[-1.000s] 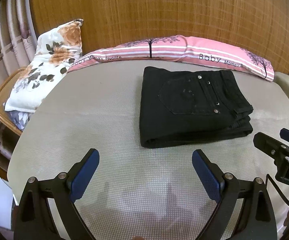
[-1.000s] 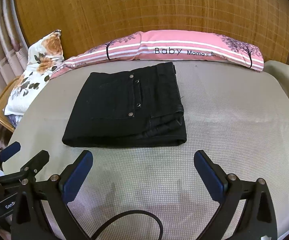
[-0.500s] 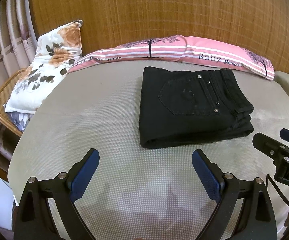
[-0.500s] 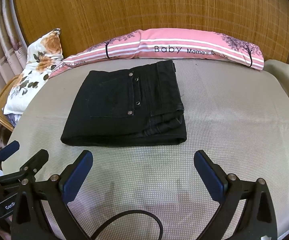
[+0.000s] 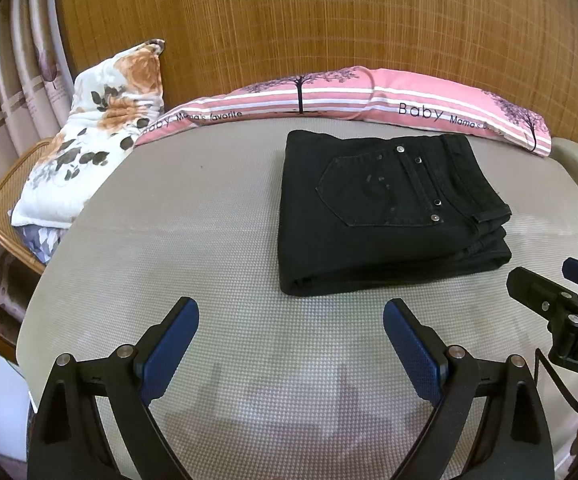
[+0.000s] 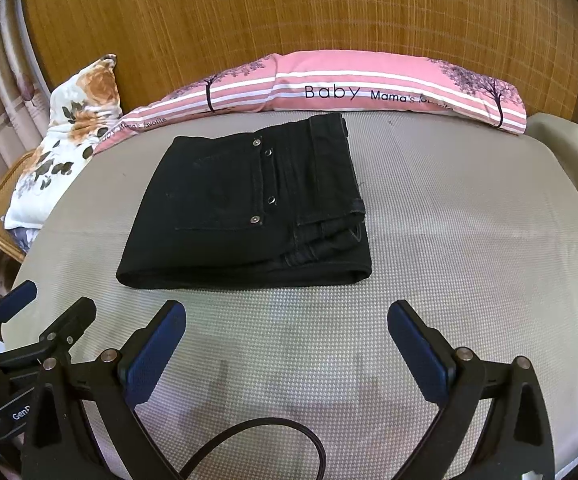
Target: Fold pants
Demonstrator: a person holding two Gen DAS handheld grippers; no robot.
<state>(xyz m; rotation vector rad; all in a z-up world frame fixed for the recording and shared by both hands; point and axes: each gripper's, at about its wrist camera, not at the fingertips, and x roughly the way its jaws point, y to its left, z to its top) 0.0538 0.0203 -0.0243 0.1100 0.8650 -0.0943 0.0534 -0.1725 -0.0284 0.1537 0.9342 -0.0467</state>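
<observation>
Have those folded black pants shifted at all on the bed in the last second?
No. The black pants lie in the same spot below the pink pillow, and the slight drift in the right wrist view comes from the camera, not the pants.

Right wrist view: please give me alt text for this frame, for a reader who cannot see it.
Black pants lie folded into a compact rectangle on a grey mat, back pocket up. The right gripper is open and empty in front of them, with the left gripper at the left edge. A pink bolster pillow and a floral pillow lie behind.
</observation>
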